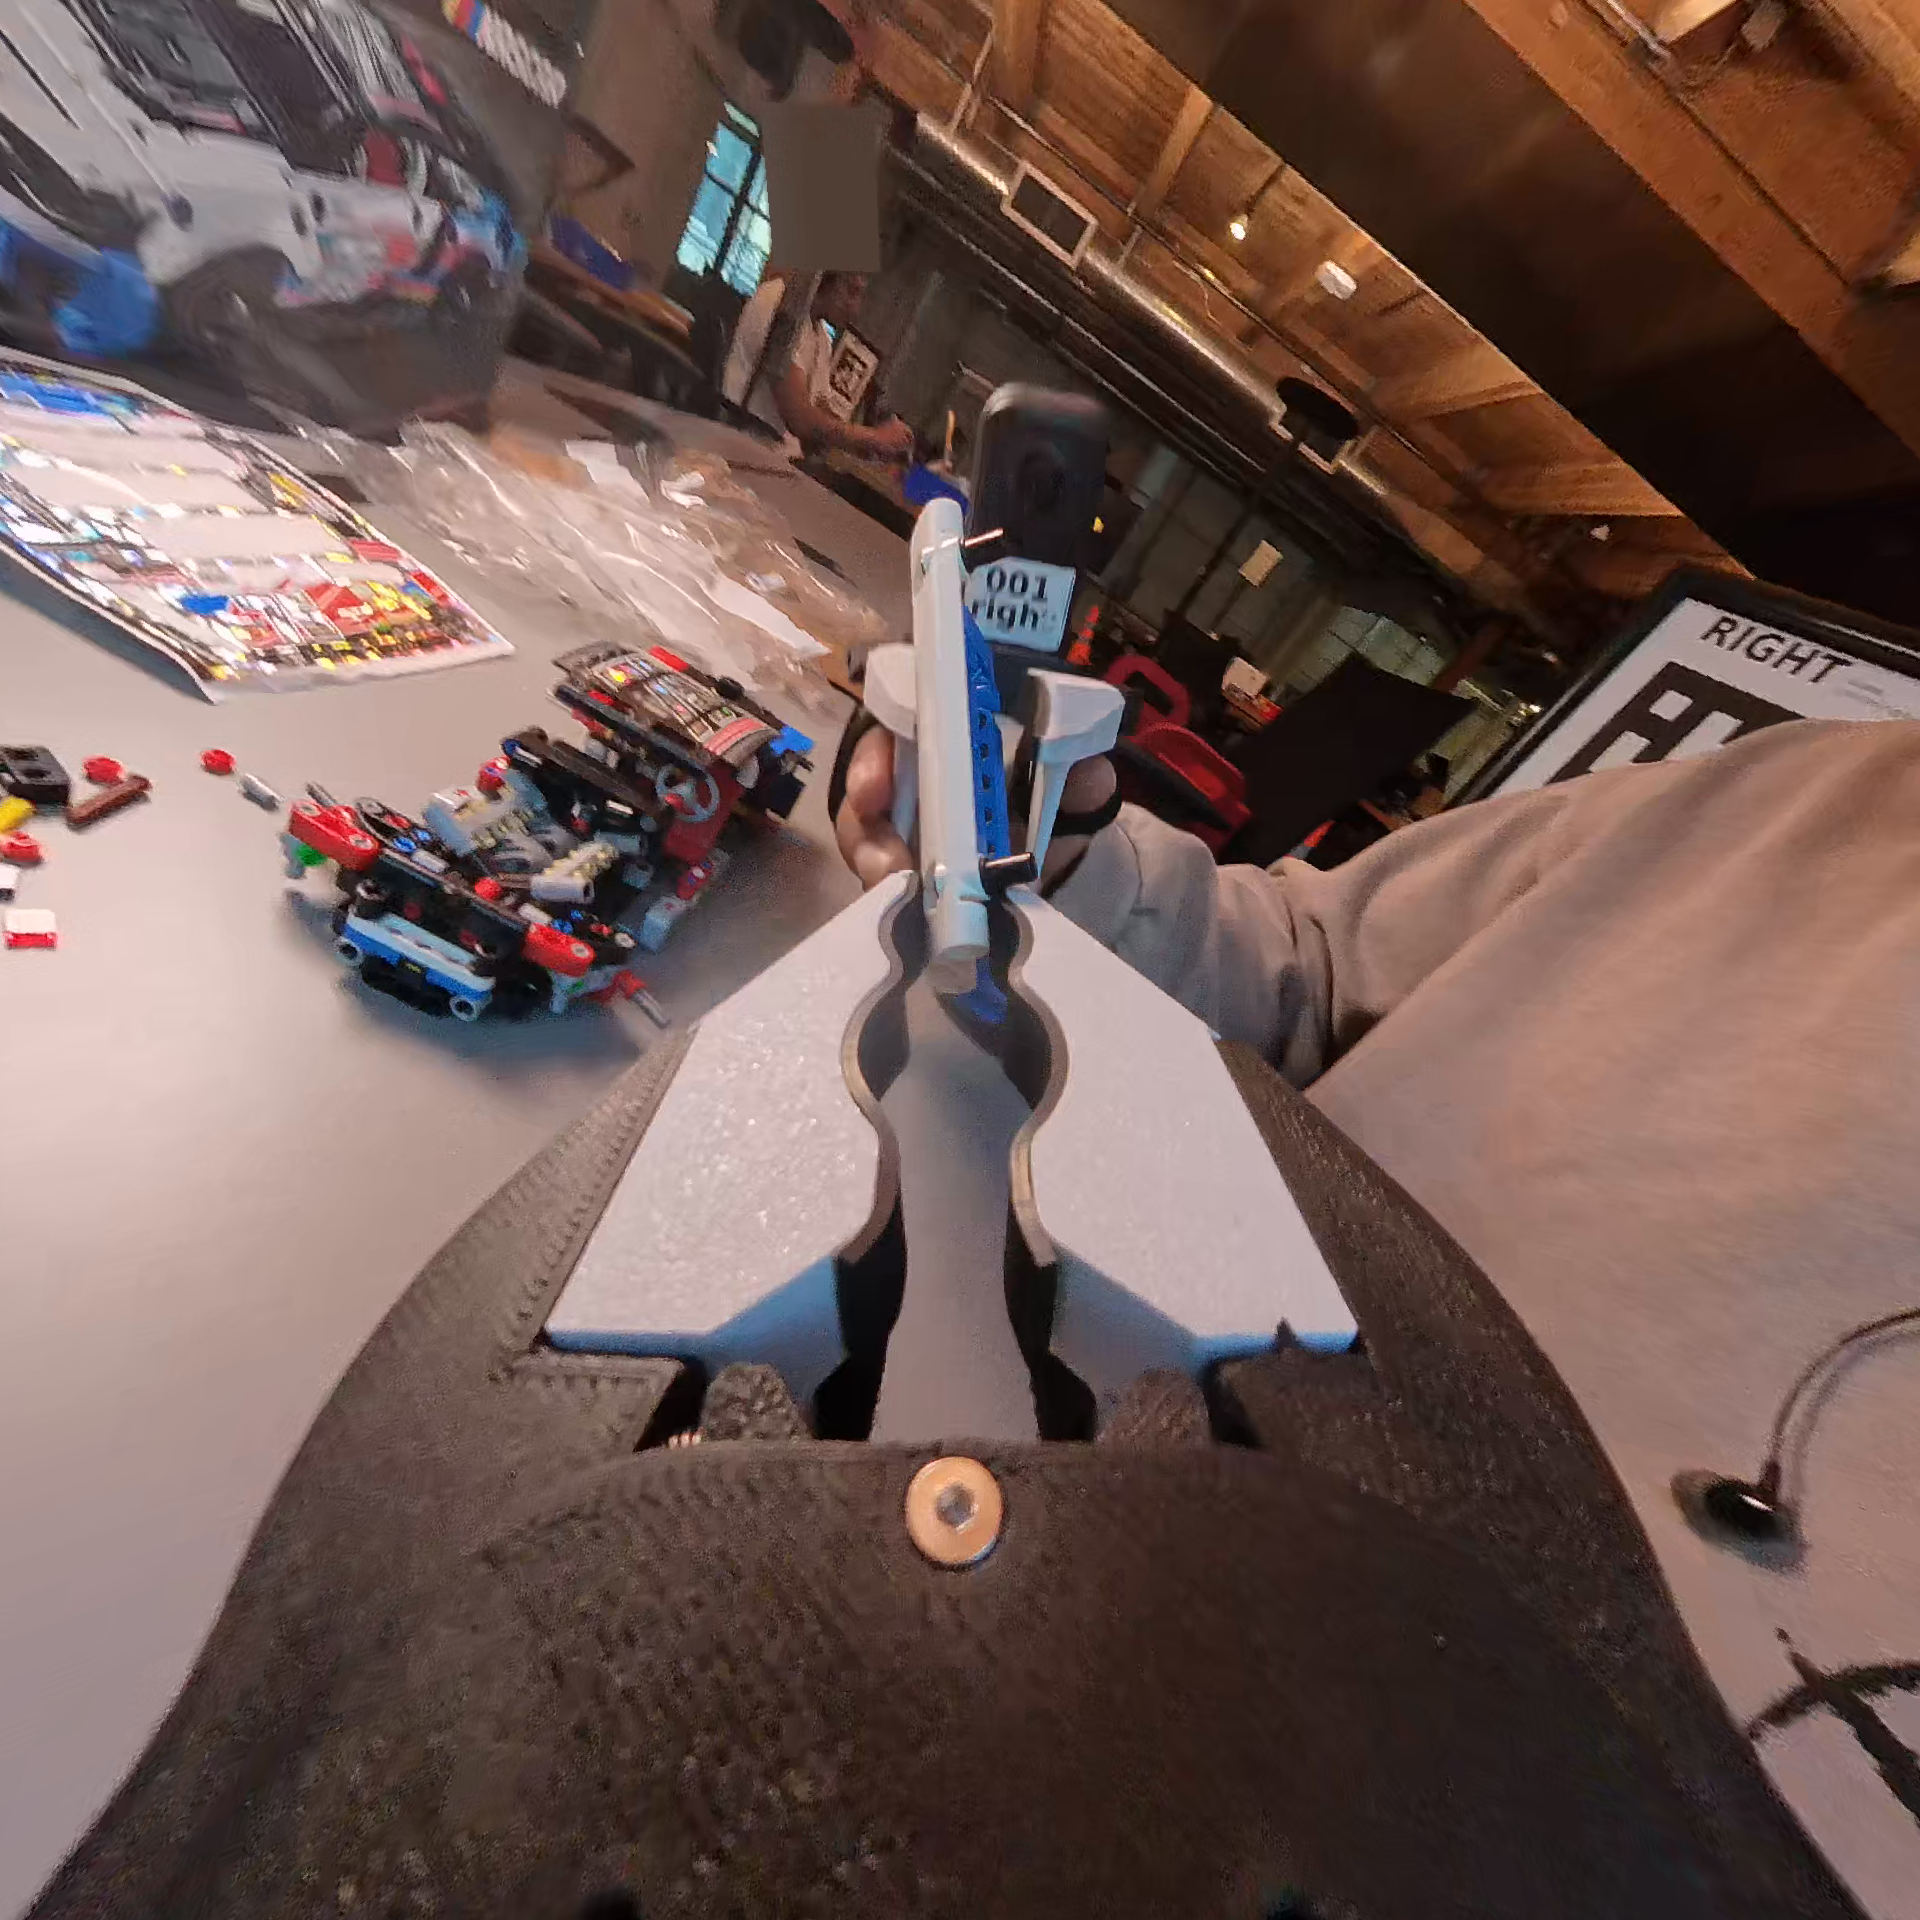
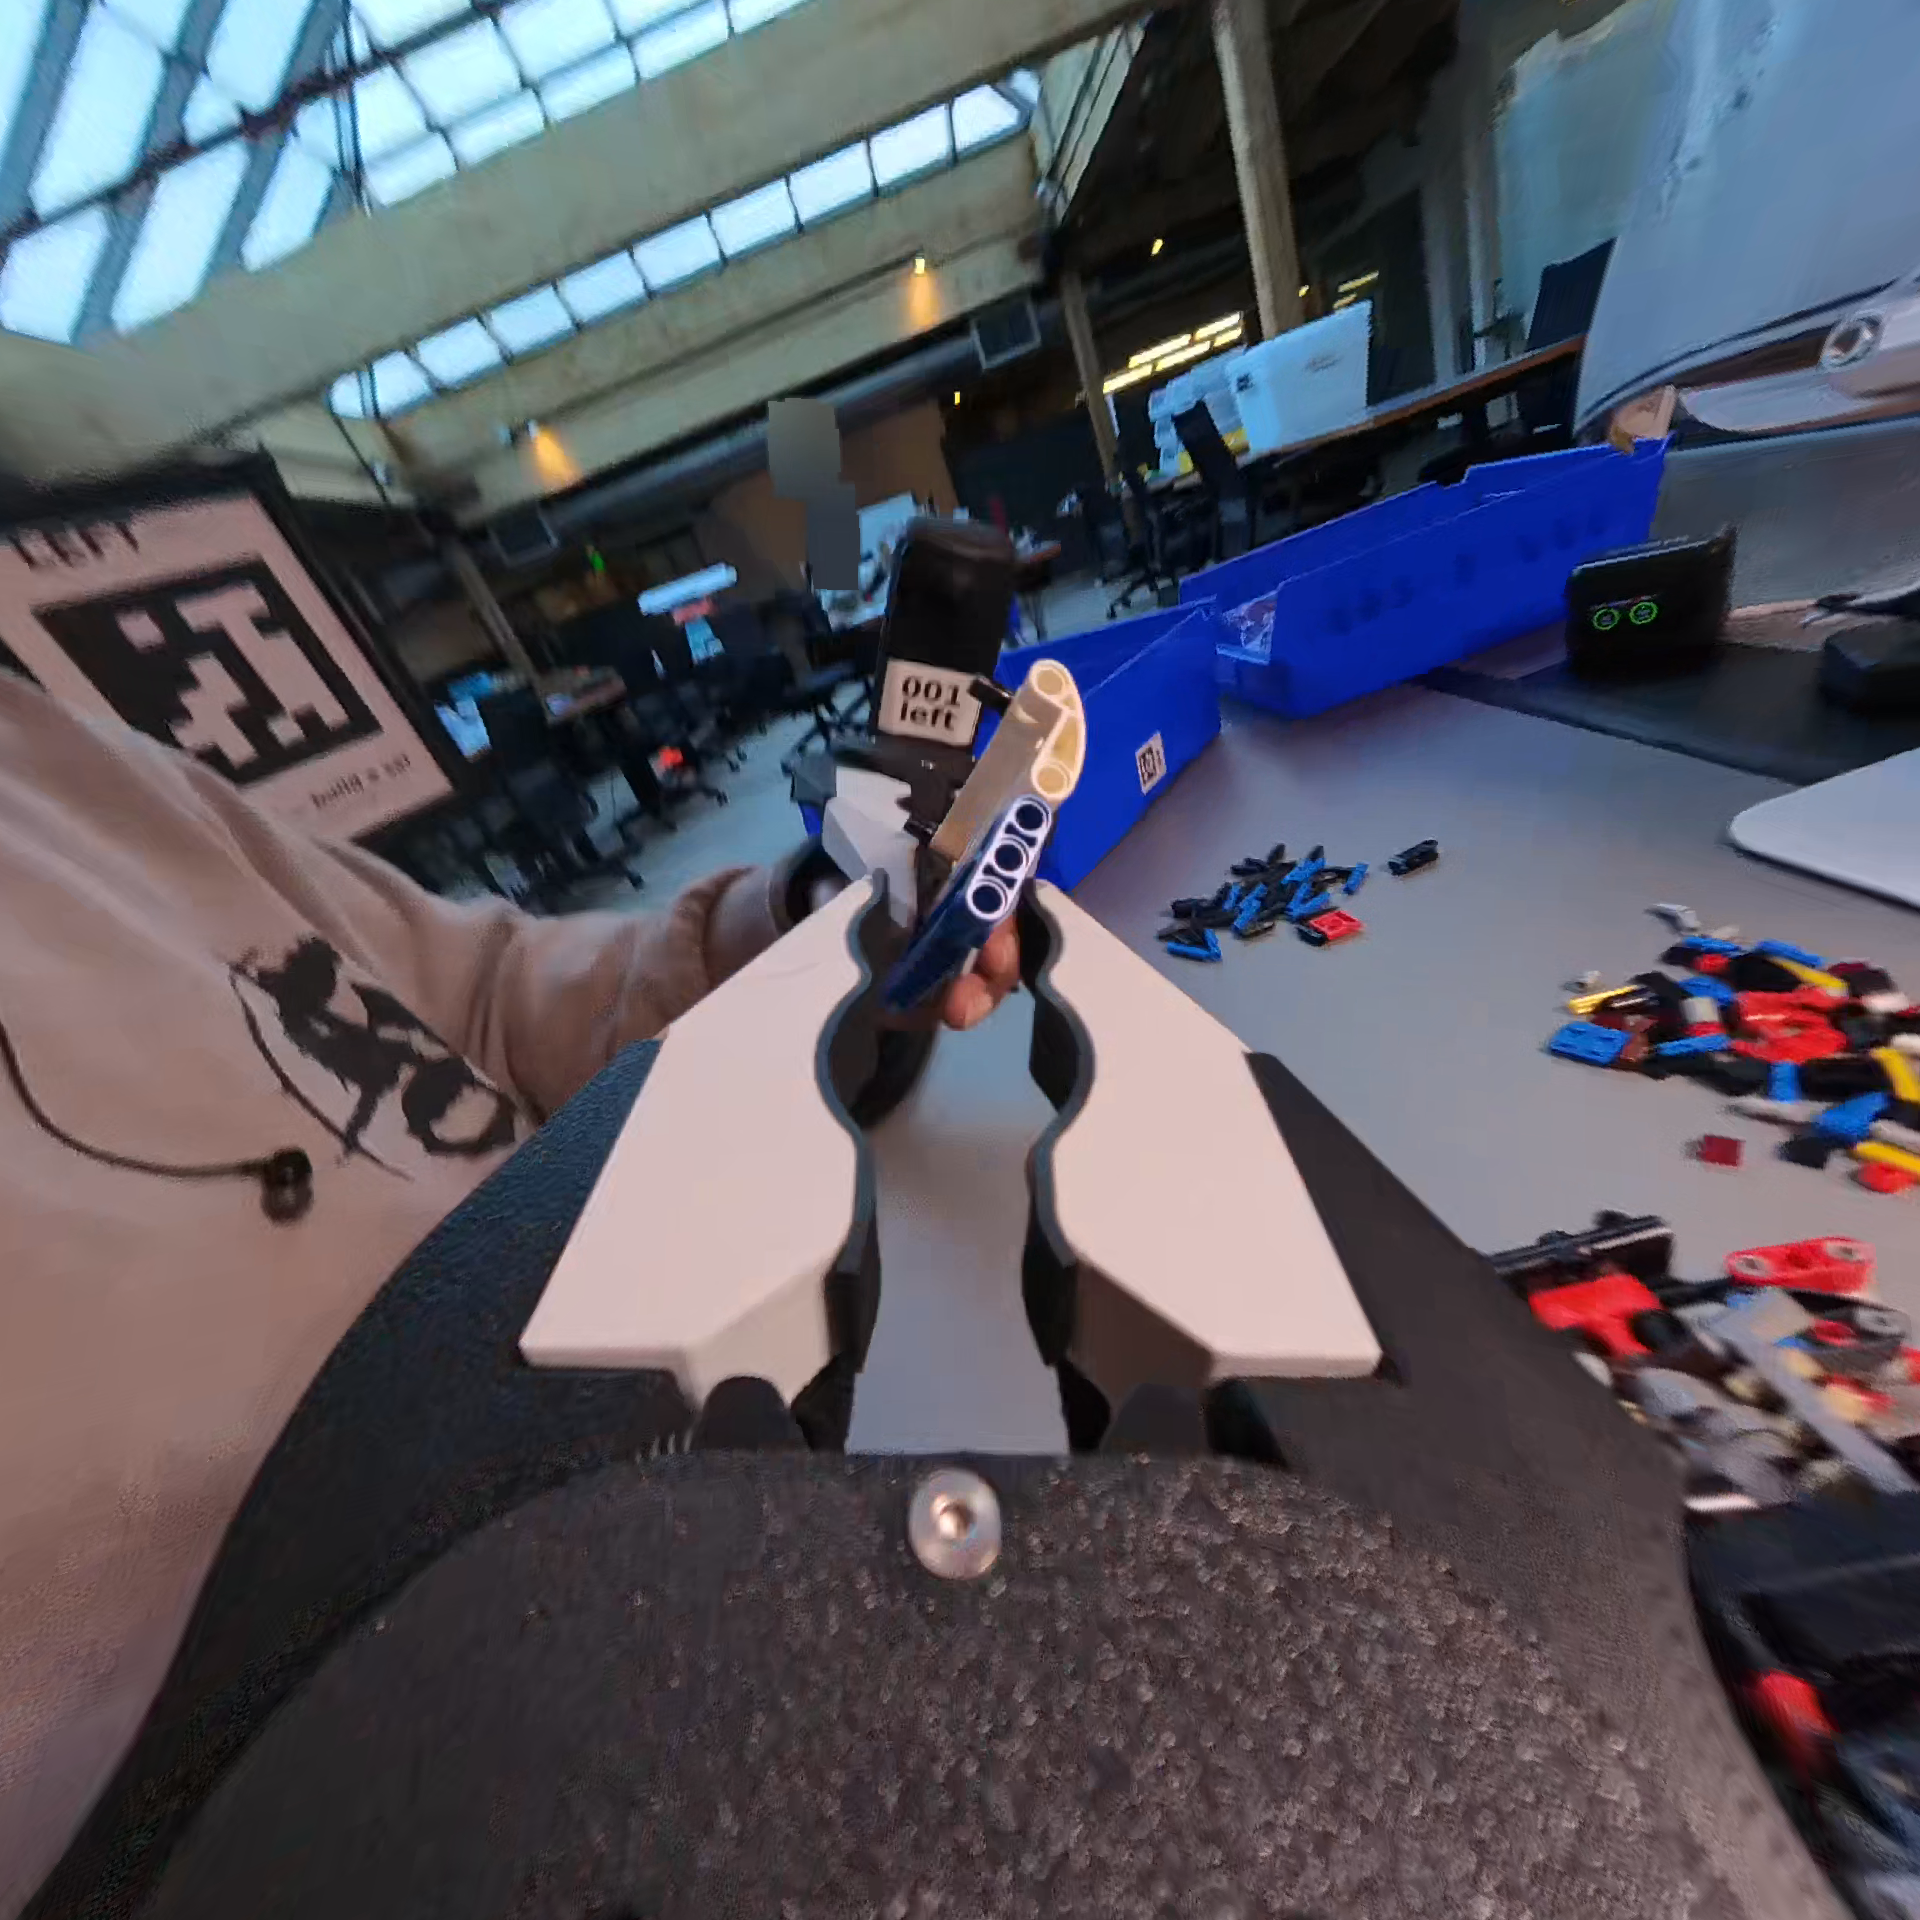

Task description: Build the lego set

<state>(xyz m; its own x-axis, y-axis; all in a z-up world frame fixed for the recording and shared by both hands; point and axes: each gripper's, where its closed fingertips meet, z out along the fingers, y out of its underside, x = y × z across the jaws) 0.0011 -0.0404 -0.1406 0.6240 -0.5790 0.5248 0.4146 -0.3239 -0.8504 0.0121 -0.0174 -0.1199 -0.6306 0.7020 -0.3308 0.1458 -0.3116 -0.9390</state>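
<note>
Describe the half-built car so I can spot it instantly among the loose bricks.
On the grey table, look just past the printed instruction booklet. The half-built car sits there, one connected red, black and blue block with exposed engine parts, unlike the single loose pieces scattered at the table's left edge.

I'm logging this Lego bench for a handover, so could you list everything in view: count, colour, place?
Beam piece: one, white and blue with black pins, held up between both tools.
Car: one, part-built, red, black and blue, on the table left of the left tool.
Booklet: one, multicoloured, behind the car.
Box: one, car picture, at the back.
Bags: several, clear, beside the booklet.
Loose parts: many, mixed colours, right of the right tool.
Pins: small heap, blue and black.
Bins: two, blue.
Left tool: grey fingers.
Right tool: grey fingers.
</note>
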